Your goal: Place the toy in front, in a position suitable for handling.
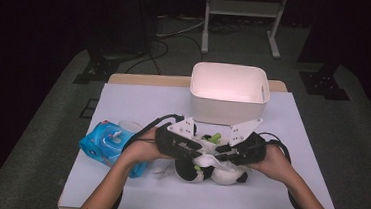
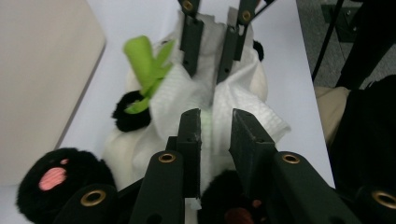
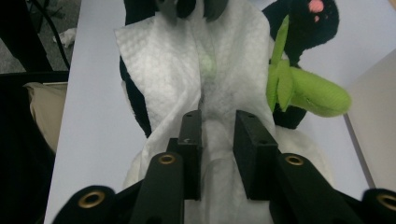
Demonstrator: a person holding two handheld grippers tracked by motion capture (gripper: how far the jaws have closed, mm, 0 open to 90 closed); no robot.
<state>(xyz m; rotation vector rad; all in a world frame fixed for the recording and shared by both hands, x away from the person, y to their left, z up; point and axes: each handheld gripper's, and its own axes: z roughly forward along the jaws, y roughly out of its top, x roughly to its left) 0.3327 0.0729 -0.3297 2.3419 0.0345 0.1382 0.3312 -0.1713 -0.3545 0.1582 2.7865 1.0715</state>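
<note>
A black and white plush panda [image 1: 225, 177] lies on the white table cover, with a green plush bamboo sprig [image 1: 214, 137] on it. A white paper tissue [image 1: 208, 160] is draped over its body. My left gripper [image 1: 200, 155] comes in from the left and my right gripper [image 1: 222, 155] from the right, tips facing each other over the toy. In the left gripper view the left gripper [image 2: 215, 114] has its jaws a little apart over the tissue [image 2: 187, 93], the bamboo [image 2: 147, 60] to their left. The right gripper [image 3: 218, 114] likewise straddles a fold of tissue [image 3: 163, 60].
A white plastic bin [image 1: 228, 95] stands just behind the toy. A blue pack of wipes [image 1: 102, 143] lies at the left, by the person's left forearm. The table cover [image 1: 291, 143] is bare to the right, and dark floor surrounds the table.
</note>
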